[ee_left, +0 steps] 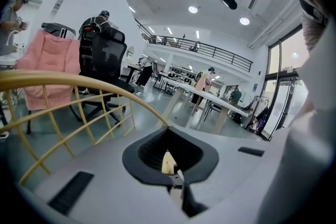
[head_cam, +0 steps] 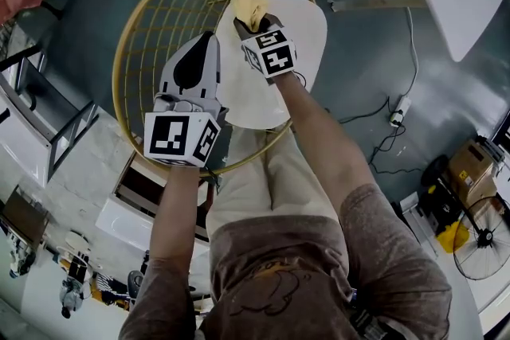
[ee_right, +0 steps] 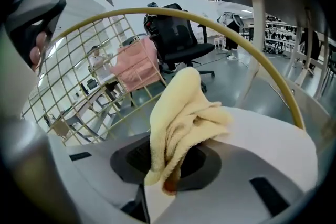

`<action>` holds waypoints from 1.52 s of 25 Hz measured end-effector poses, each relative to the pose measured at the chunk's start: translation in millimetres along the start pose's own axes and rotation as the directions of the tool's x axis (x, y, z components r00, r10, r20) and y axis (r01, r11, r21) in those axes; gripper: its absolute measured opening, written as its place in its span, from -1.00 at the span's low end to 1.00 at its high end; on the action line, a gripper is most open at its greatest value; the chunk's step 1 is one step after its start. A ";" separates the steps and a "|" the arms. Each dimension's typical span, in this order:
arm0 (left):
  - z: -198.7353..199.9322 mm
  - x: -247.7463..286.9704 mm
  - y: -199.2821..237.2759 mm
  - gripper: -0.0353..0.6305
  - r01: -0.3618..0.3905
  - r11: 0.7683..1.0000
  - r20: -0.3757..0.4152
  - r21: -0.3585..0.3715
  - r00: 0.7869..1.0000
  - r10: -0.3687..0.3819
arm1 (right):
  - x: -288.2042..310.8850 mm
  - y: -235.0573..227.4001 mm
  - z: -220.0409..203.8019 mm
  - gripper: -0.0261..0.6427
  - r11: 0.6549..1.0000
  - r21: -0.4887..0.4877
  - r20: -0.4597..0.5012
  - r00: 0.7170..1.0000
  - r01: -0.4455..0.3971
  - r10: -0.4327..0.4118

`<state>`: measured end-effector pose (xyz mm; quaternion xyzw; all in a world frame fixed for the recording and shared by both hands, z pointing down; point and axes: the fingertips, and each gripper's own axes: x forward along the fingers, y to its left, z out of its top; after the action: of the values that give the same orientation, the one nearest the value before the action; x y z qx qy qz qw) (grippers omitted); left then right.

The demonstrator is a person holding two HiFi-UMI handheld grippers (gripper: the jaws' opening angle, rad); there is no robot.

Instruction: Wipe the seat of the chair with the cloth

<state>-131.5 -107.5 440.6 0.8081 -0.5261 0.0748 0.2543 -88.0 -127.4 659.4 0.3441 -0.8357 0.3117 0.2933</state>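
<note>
Item: wiping rig. Risk, as I judge it: right gripper (head_cam: 245,24) pinches only a fold of the bunched cloth (head_cam: 249,4) at the seat's (head_cam: 299,36) far edge; dragging could tug it free or snag the rim (head_cam: 117,68). Left gripper (head_cam: 209,40): jaws together, over the seat's left edge. Both forearms reach forward, right farther.

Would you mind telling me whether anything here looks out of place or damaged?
Nothing stands out. The yellow cloth is bunched in the right gripper over the white seat, and the chair's gold wire back looks intact.
</note>
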 end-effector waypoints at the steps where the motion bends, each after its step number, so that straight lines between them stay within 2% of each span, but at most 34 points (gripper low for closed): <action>1: -1.5 0.6 -2.0 -0.87 0.003 1.000 -0.004 -0.002 1.000 -0.003 | 0.8 -2.9 -2.8 -0.59 1.000 0.007 -0.006 1.000 0.004 -0.004; 7: -8.6 1.1 -2.2 -0.87 0.016 1.000 -0.024 -0.004 1.000 -0.016 | 7.1 -4.1 -1.9 -0.59 0.999 0.042 -0.011 1.000 -0.003 0.003; 20: -12.3 5.8 -20.3 -0.87 0.040 0.999 -0.039 0.006 0.998 -0.039 | -20.5 -37.6 -13.8 -0.59 0.998 0.053 -0.009 1.000 0.016 -0.015; 38: -25.6 11.6 -42.8 -0.87 0.048 0.999 -0.048 0.008 0.998 -0.047 | -88.2 -102.8 -60.4 -0.59 0.992 0.094 -0.033 0.997 0.079 -0.076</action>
<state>-84.7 -90.8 453.0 0.8194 -0.5003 0.0903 0.2648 58.8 -107.7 668.3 0.3853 -0.8016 0.3444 0.3006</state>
